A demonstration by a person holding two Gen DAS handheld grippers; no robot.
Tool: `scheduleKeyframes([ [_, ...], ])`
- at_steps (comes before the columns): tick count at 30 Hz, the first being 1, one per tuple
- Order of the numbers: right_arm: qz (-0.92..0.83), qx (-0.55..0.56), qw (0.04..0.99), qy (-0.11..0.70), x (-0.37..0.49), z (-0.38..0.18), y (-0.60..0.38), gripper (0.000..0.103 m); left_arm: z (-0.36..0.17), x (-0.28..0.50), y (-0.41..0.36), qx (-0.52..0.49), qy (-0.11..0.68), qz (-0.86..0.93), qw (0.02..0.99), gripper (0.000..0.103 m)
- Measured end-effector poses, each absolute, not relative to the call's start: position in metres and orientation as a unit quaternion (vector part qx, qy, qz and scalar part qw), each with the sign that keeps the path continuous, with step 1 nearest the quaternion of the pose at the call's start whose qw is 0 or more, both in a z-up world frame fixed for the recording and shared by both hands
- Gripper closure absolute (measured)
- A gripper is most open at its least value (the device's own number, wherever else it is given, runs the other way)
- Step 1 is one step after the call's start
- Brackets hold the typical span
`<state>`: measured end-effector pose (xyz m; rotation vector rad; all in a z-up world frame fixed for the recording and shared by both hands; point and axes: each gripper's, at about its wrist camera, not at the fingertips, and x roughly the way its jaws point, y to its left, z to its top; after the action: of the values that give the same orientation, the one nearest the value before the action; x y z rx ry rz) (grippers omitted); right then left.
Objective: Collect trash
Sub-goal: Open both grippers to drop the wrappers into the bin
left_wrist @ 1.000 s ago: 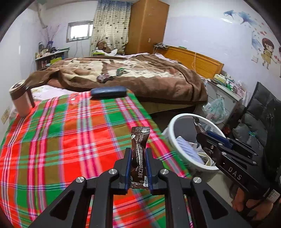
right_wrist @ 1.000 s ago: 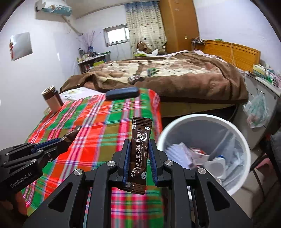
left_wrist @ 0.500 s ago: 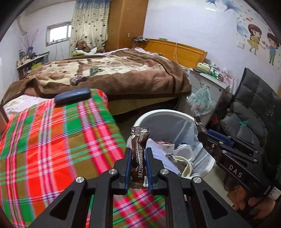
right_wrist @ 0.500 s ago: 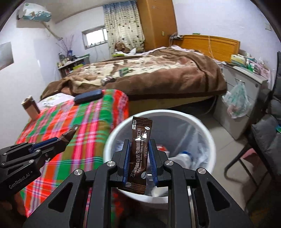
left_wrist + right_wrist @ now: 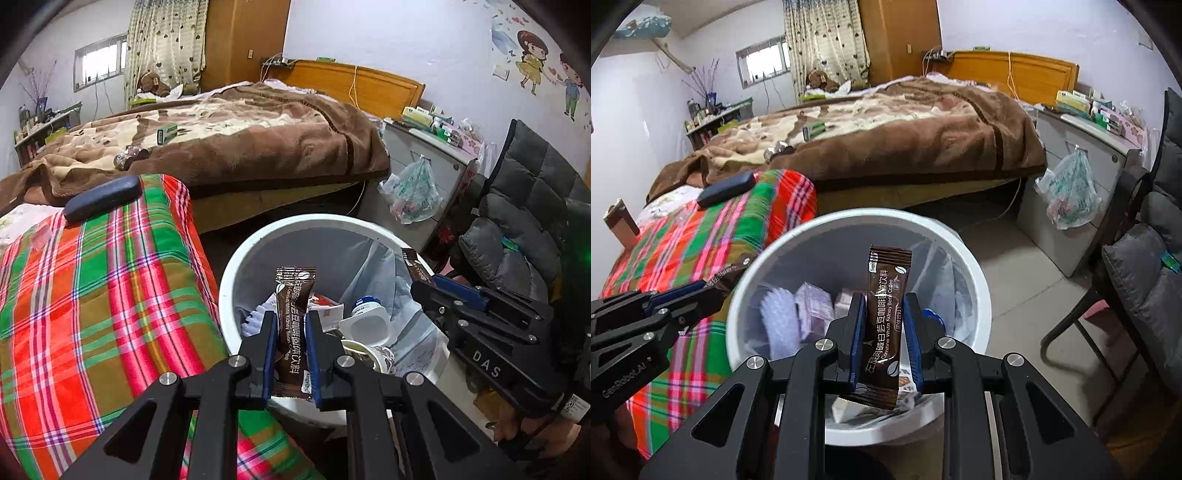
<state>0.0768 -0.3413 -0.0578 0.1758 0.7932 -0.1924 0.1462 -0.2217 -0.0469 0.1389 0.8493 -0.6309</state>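
My left gripper [image 5: 290,321] is shut on a brown coffee sachet [image 5: 294,302], held upright over the near rim of the white trash bin [image 5: 295,223]. My right gripper [image 5: 884,306] is shut on a second brown coffee sachet [image 5: 886,291], held upright above the open bin [image 5: 975,273]. The bin holds a plastic liner, cups, paper and wrappers. The right gripper also shows in the left wrist view [image 5: 424,286] at the bin's right rim. The left gripper shows in the right wrist view [image 5: 713,288] at the bin's left rim.
A table with a plaid cloth [image 5: 92,295] stands left of the bin, with a dark blue case [image 5: 103,197] at its far end. A bed with a brown blanket [image 5: 240,140] lies behind. A grey cabinet [image 5: 1082,192] and a dark chair [image 5: 524,221] stand right.
Both grippers have moved right from over the plaid table to the trash bin, each still shut on its sachet. The bin now fills the middle of both views.
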Motion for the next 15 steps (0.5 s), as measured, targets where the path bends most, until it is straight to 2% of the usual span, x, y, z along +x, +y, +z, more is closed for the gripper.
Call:
scheduleKeyframes([
  [6, -0.108, 0.071, 0.909, 0.396, 0.074, -0.061, -0.347, 0.079, -0.050, 0.147, -0.229, 0.074, 0.409, -0.299, 0.859, 0.087],
  [9, -0.114, 0.076, 0.908, 0.396, 0.070, -0.060, -0.352, 0.071, -0.050, 0.146, -0.229, 0.079, 0.409, -0.291, 0.861, 0.080],
  [11, -0.116, 0.082, 0.909, 0.393, 0.068, -0.058, -0.354, 0.063, -0.050, 0.145, -0.228, 0.077, 0.409, -0.289, 0.862, 0.070],
  [13, -0.113, 0.087, 0.910, 0.391, 0.064, -0.056, -0.355, 0.059, -0.048, 0.142, -0.226, 0.071, 0.407, -0.290, 0.863, 0.060],
  [15, -0.115, 0.085, 0.910, 0.390, 0.060, -0.055, -0.354, 0.059, -0.046, 0.138, -0.222, 0.066, 0.403, -0.286, 0.867, 0.058],
])
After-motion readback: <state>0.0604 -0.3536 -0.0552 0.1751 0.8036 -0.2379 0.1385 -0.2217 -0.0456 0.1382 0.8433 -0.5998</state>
